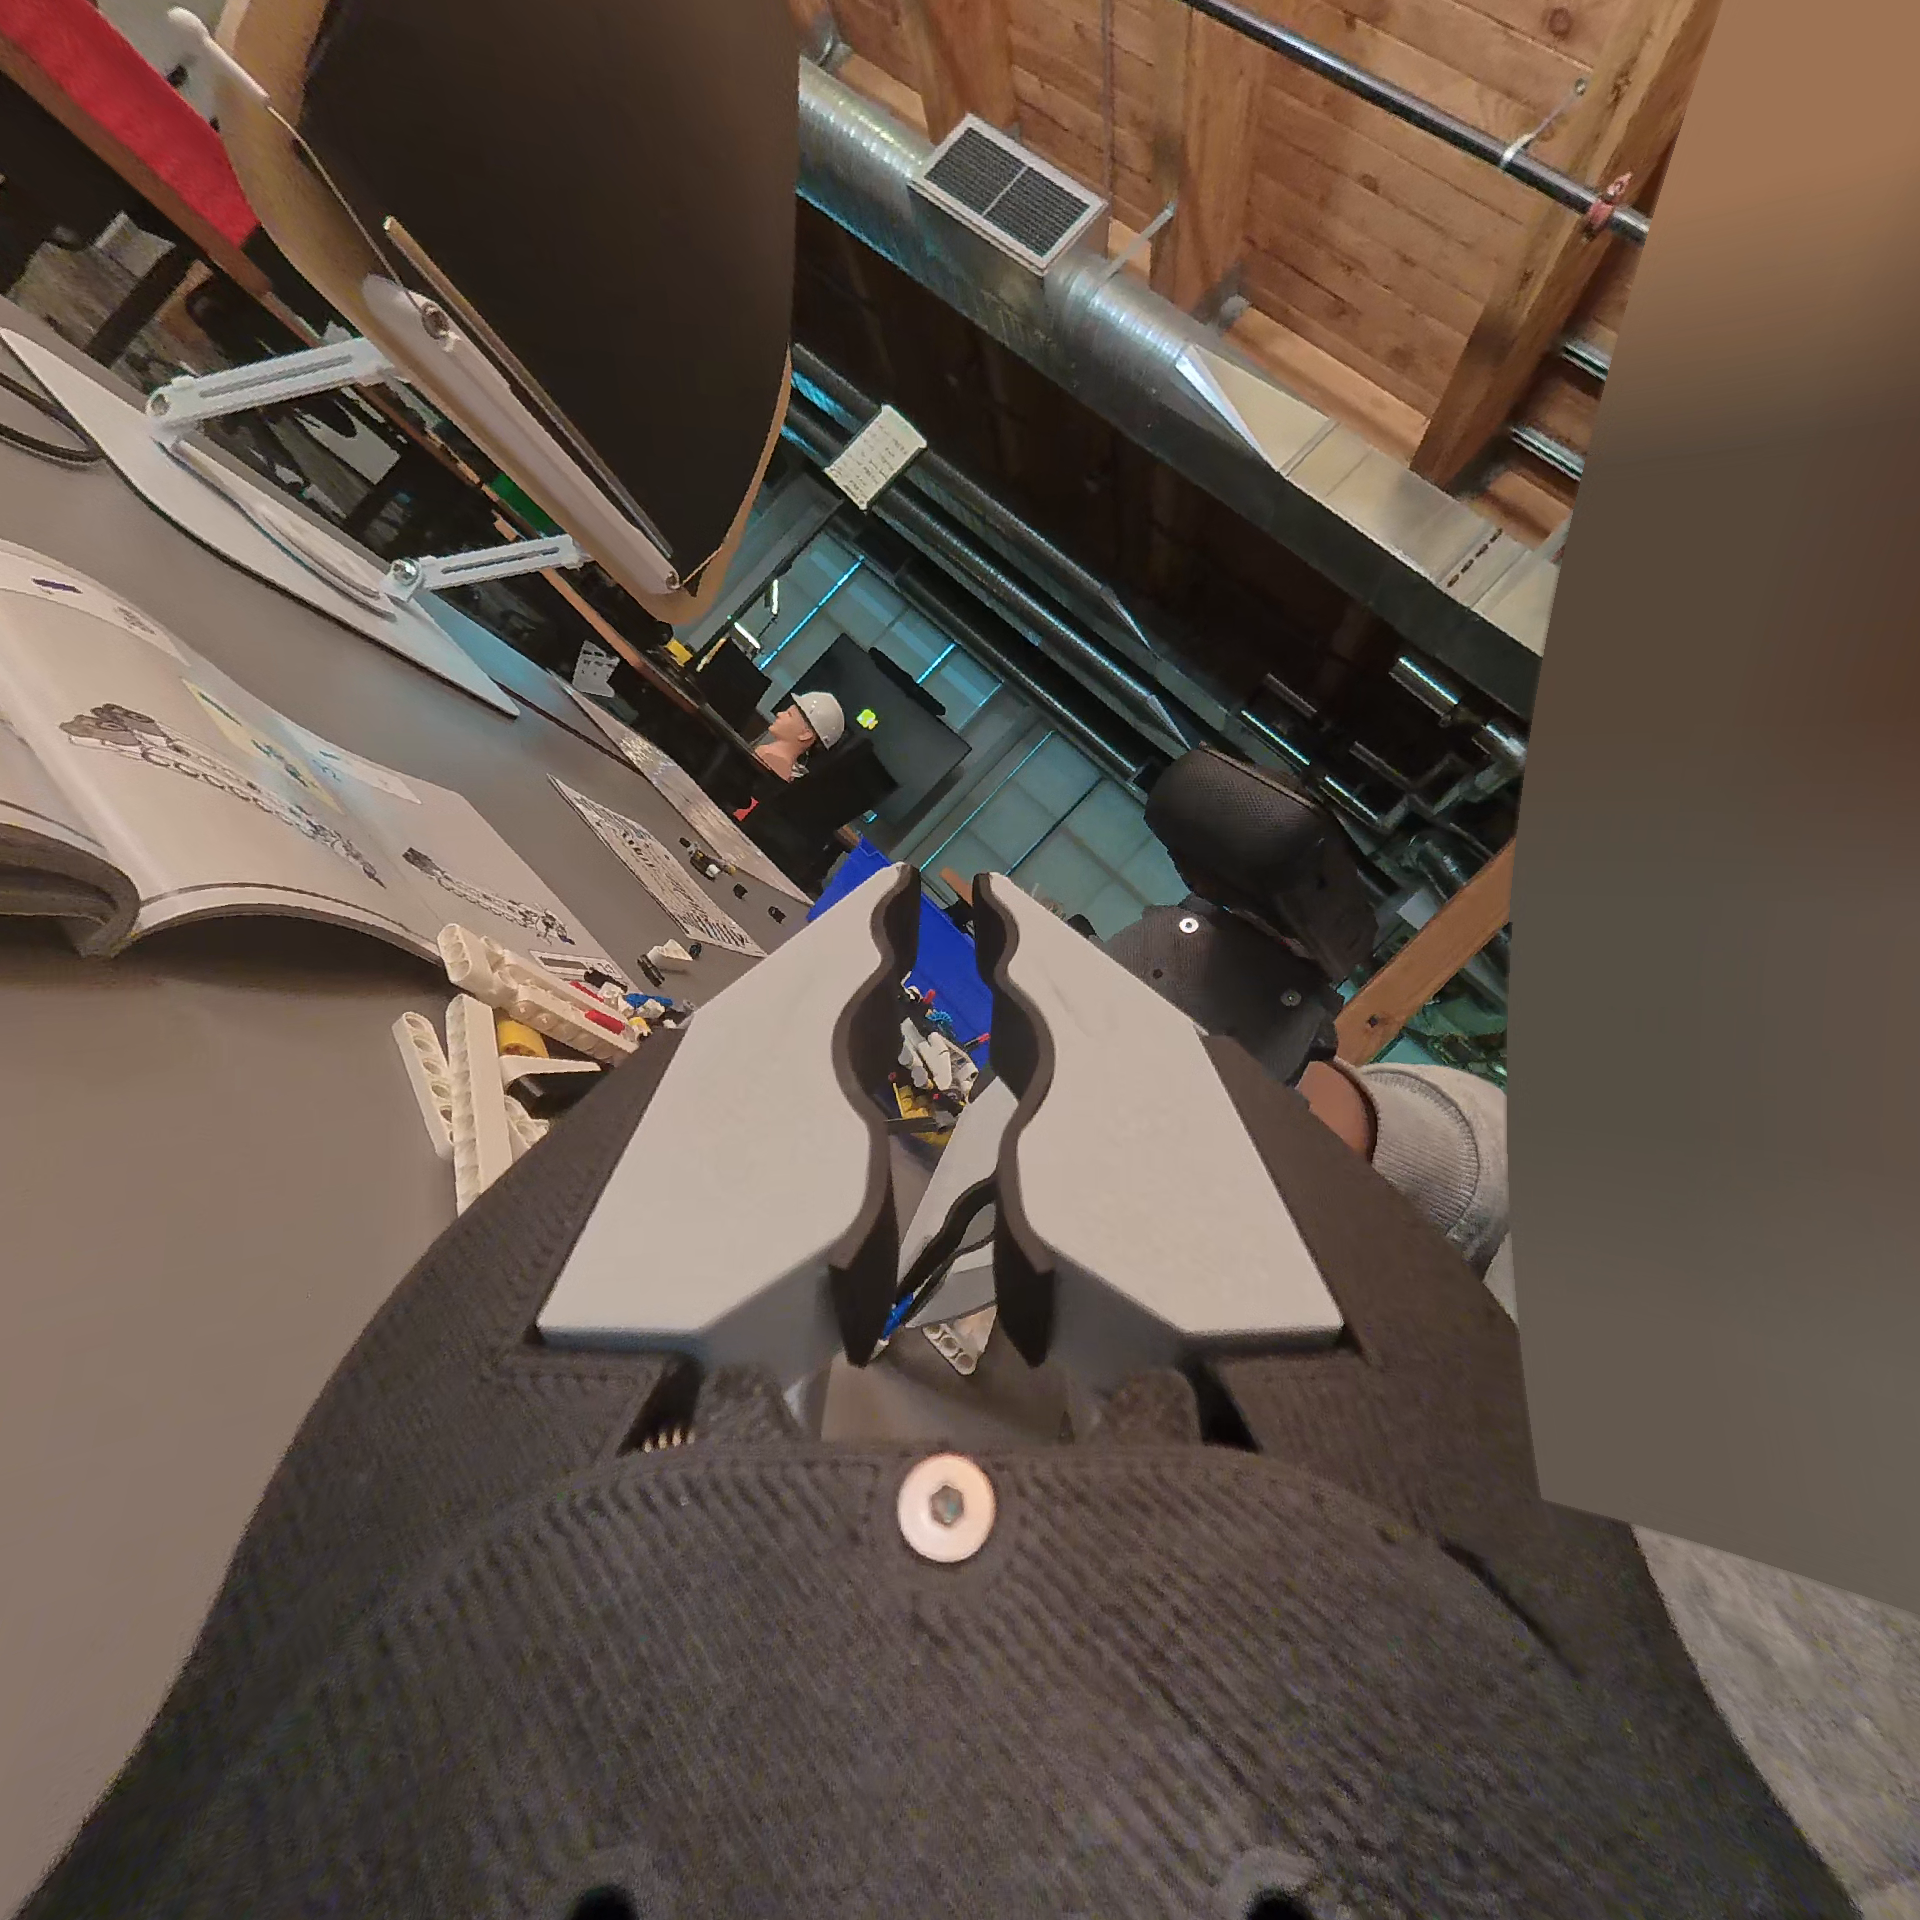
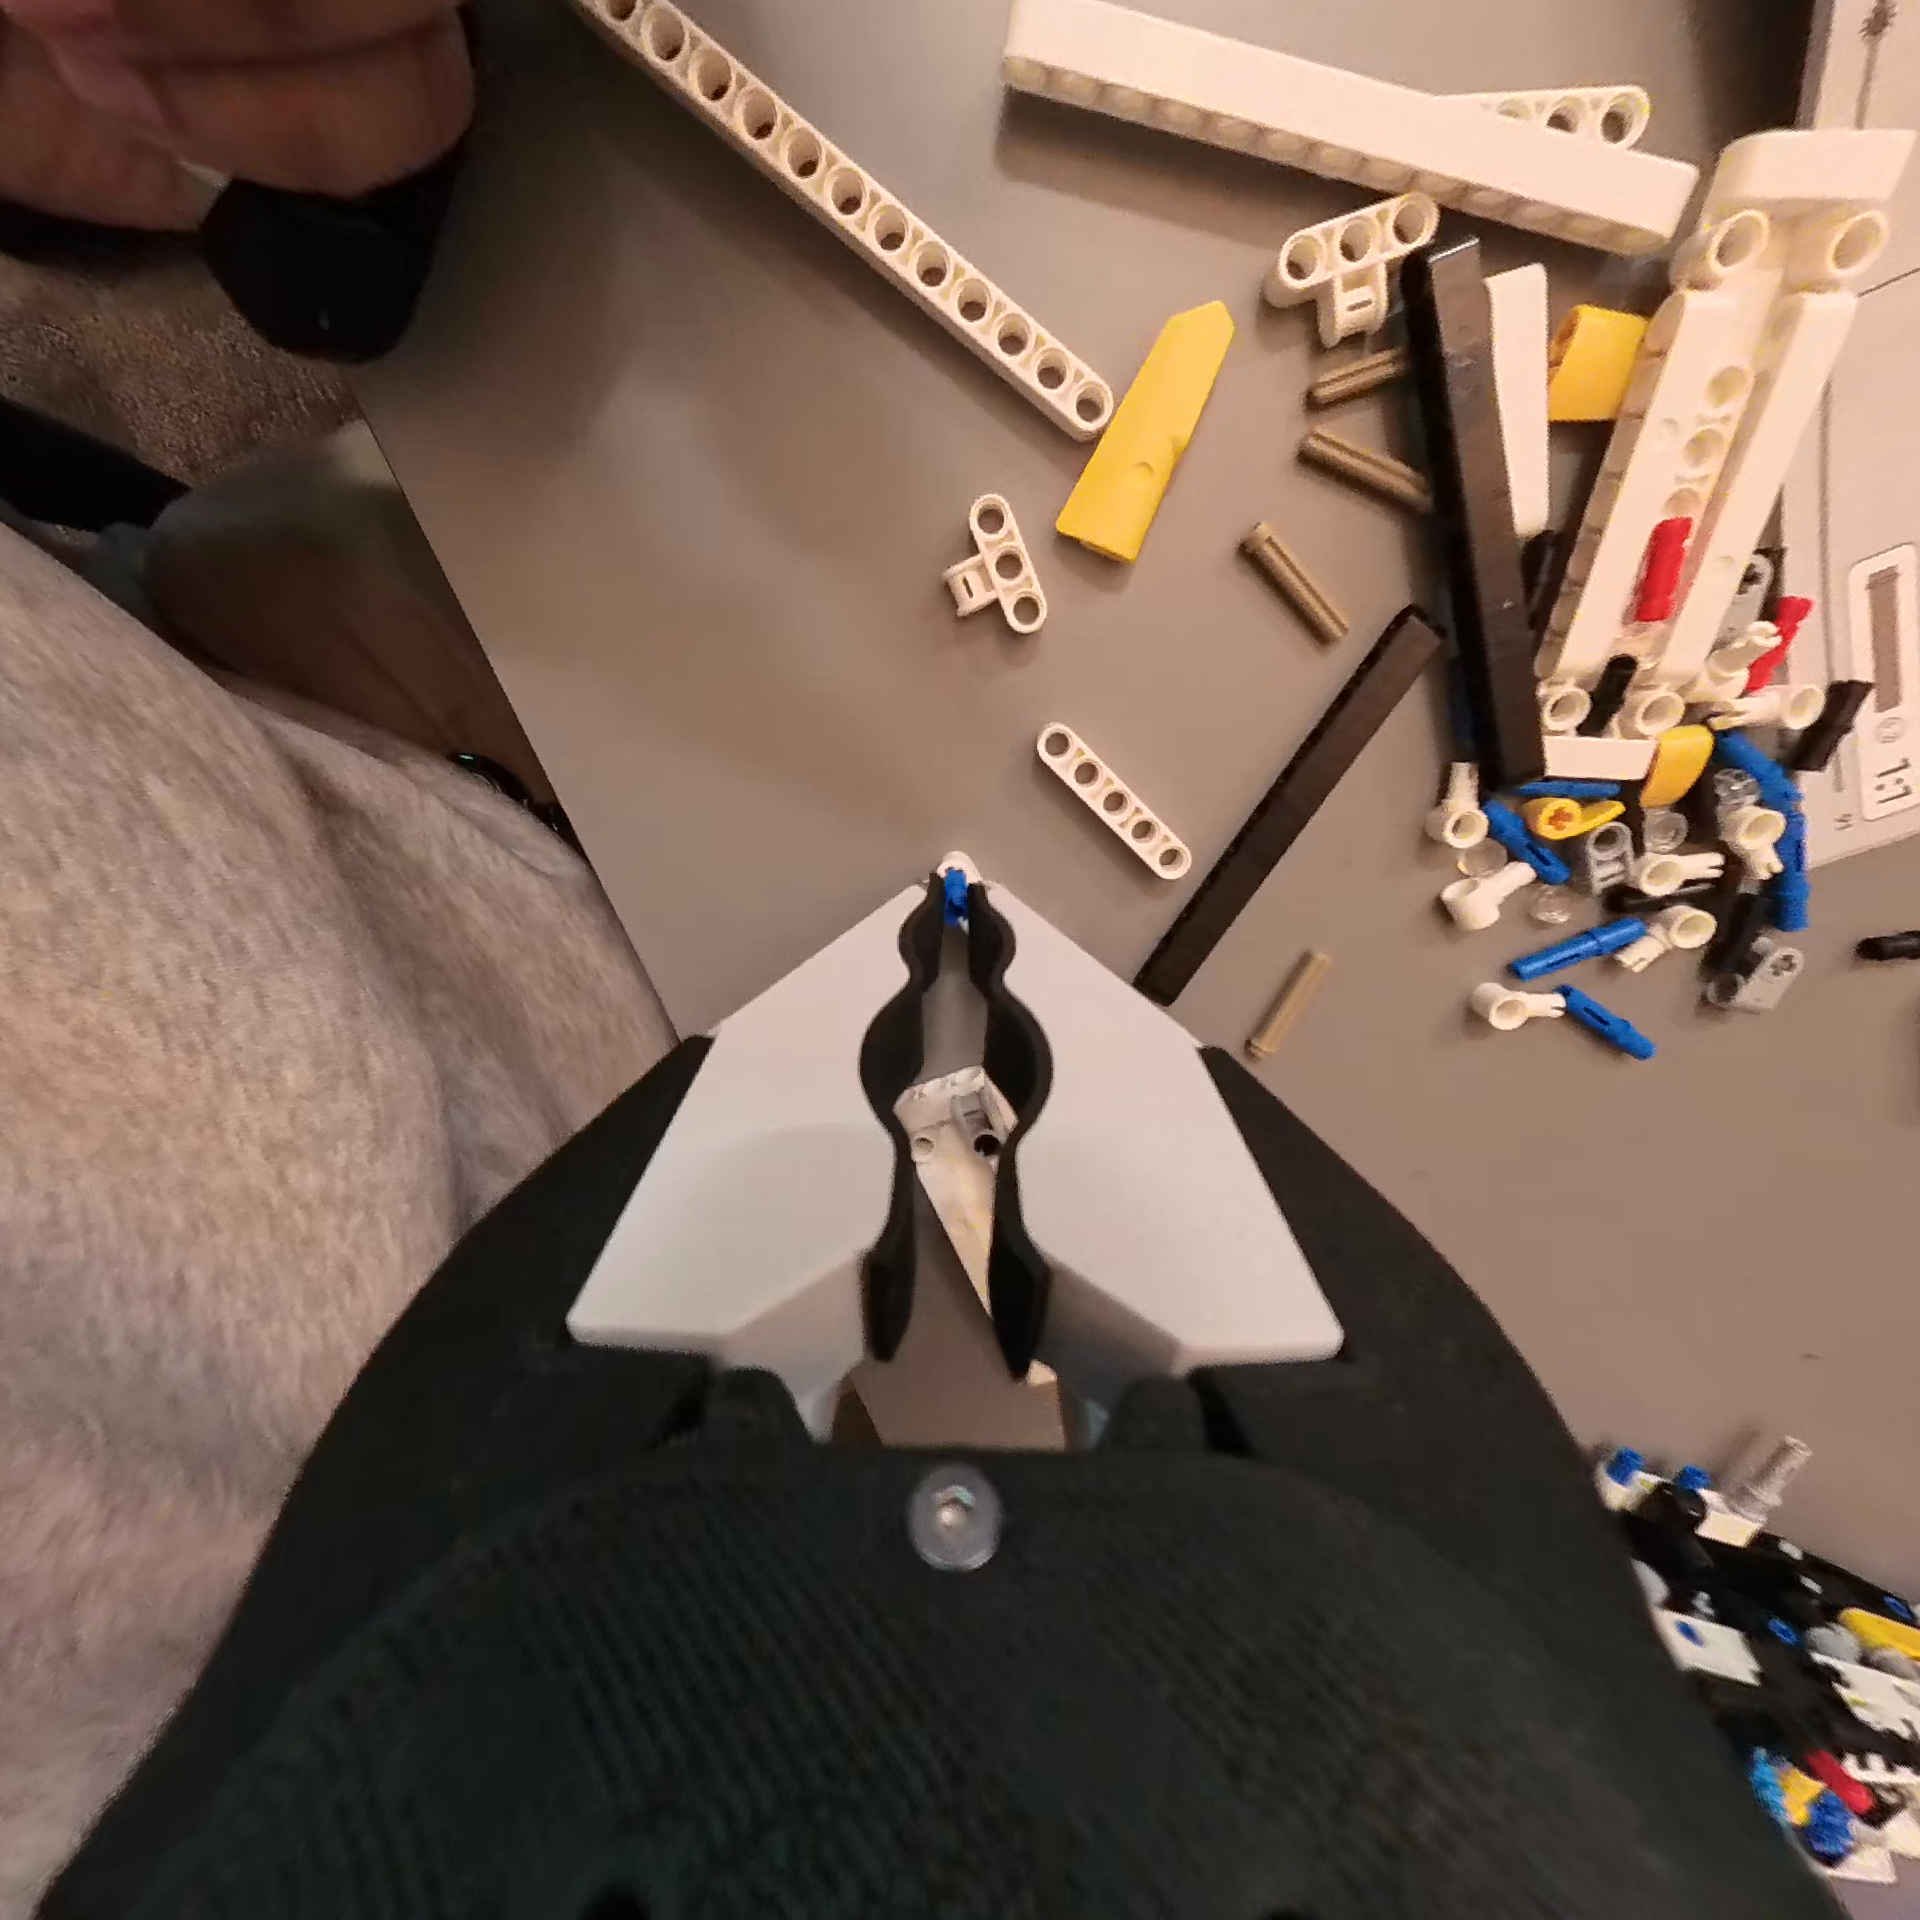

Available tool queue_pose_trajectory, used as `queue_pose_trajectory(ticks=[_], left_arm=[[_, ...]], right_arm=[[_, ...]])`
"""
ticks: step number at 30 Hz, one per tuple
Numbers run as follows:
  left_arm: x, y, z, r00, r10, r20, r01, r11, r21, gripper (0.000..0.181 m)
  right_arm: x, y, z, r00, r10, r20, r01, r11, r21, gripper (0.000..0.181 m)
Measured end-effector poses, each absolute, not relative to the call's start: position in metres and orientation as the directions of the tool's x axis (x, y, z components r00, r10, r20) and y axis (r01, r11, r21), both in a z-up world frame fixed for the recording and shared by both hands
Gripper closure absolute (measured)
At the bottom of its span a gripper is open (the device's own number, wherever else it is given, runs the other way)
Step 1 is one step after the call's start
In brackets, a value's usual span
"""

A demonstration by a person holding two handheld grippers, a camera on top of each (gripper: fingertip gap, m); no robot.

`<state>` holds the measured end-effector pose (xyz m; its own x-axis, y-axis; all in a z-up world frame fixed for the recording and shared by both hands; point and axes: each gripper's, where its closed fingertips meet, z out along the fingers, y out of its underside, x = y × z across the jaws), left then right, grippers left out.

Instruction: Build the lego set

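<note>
The right claw point(image 2: 956, 902) is closed on a small blue pin point(image 2: 953, 900) with a white piece at its tip, pinched only at the very ends of the fingers, above the grey desk point(image 2: 727, 582) close to its near edge. The left claw point(image 1: 948, 902) is raised and tilted upward, fingertips slightly parted; nothing is seen pinched at the tips, though part of the other gripper and a white holed piece show through the gap lower down, so whether it grips anything cannot be told. The loose lego parts lie on the desk: a long white beam point(image 2: 852, 208), a yellow panel point(image 2: 1148, 431), a short white beam point(image 2: 1114, 801), tan axles point(image 2: 1296, 582), black strips point(image 2: 1288, 821) and a mixed pile of blue and white connectors point(image 2: 1621, 862). A partly built assembly point(image 2: 1787, 1662) sits at the lower right of the right wrist view, and an open instruction booklet point(image 1: 260, 821) lies farther back. Risk assessment: the pin is held by a minimal bite, so any twist or side load during insertion could rotate it or eject it. Given the position near the desk edge, a dropped pin could roll off into the person's lap. Misalignment would also be likely if the receiving part is not steadied by the left claw.
</note>
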<state>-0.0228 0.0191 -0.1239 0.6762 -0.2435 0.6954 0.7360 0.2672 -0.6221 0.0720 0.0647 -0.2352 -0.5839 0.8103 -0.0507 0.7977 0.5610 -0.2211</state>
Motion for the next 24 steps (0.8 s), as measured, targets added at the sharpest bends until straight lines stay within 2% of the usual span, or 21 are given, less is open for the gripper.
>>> queue_pose_trajectory(ticks=[10, 24], left_arm=[[-0.0235, 0.0189, -0.124, 0.673, -0.245, 0.697, 0.738, 0.267, -0.619, 0.173], [-0.0248, 0.0186, -0.1244, 0.666, -0.248, 0.703, 0.745, 0.268, -0.611, 0.173]], right_arm=[[0.0715, 0.0643, -0.2355, -0.58, 0.812, -0.063, 0.809, 0.564, -0.165, 0.178], [0.0718, 0.0639, -0.2356, -0.559, 0.826, -0.078, 0.824, 0.543, -0.16, 0.178]])
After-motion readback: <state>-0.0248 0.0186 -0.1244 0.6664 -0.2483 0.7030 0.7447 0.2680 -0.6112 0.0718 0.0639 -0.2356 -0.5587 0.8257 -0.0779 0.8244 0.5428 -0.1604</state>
